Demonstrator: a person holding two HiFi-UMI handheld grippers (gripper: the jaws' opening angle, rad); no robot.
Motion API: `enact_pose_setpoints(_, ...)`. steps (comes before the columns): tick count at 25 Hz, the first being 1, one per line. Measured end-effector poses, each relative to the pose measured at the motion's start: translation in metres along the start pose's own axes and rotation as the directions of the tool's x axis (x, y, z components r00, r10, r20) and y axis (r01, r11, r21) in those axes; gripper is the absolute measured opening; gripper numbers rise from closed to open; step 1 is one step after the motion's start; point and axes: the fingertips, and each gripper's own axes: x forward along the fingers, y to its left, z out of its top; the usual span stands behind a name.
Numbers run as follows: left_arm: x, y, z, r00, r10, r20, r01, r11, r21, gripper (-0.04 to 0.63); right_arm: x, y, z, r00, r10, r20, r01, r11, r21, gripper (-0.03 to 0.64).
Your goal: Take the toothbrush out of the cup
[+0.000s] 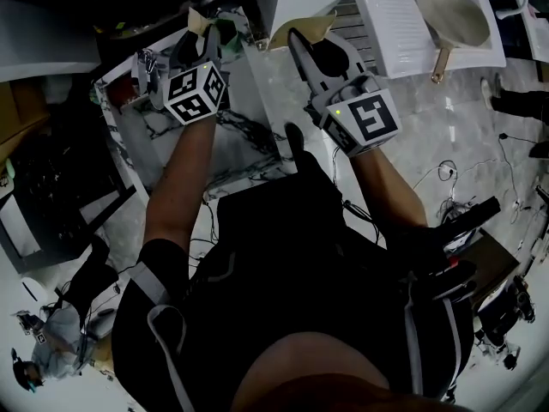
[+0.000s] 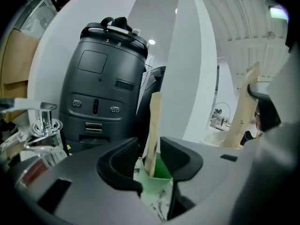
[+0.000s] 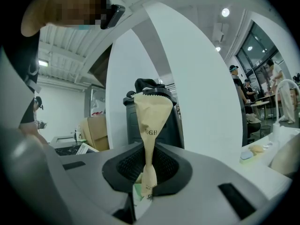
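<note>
Operator: Right tongs (image 3: 149, 177) are clamped on the lower part of the toothbrush (image 3: 152, 121), which is wrapped in a brown paper sleeve. The paper is crushed thin at the pinch and flares above it. What is the status of the other side?

Technician: Left tongs (image 2: 151, 161) stand wide apart. The green cup (image 2: 161, 171) sits between their tips, with a second sleeved toothbrush (image 2: 153, 125) standing upright in it. Contact between the pads and the cup wall cannot be confirmed.

Operator: Where is the held toothbrush relative to the cup?

Technician: It is well apart from the cup, out to the right in the head view, above the marble table (image 1: 446, 127). Extraction of that item appears complete. By my reading, the set-down is the step in hand.

Operator: Procedure?

Technician:
1. Maintain the clamp. The paper is thin, so the handle may slide inside it if pressure eases.
2. Hold the sleeve near upright while lowering toward a bare patch of table.
3. Release only once the lower end is supported.
4. Hold the left tongs clear of the cup wall. The cup looks light and would likely tip if nudged.
</note>
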Motion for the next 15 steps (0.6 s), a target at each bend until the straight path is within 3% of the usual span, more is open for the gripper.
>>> enact_pose_setpoints(7, 0.008, -0.001, 0.001, 1.000, -0.009, 0.019, 0.009, 1.000, -0.003, 0.139, 0.000, -0.002, -0.012, 1.000, 0.000, -0.022, 0.000, 1.000, 0.014, 0.044)
enact_pose_setpoints(15, 0.009, 0.000, 0.004, 0.999, 0.007, 0.039, -0.007, 1.000, 0.002, 0.052, -0.002, -0.003, -0.015, 1.000, 0.003, -0.026, -0.003, 1.000, 0.014, 0.044)
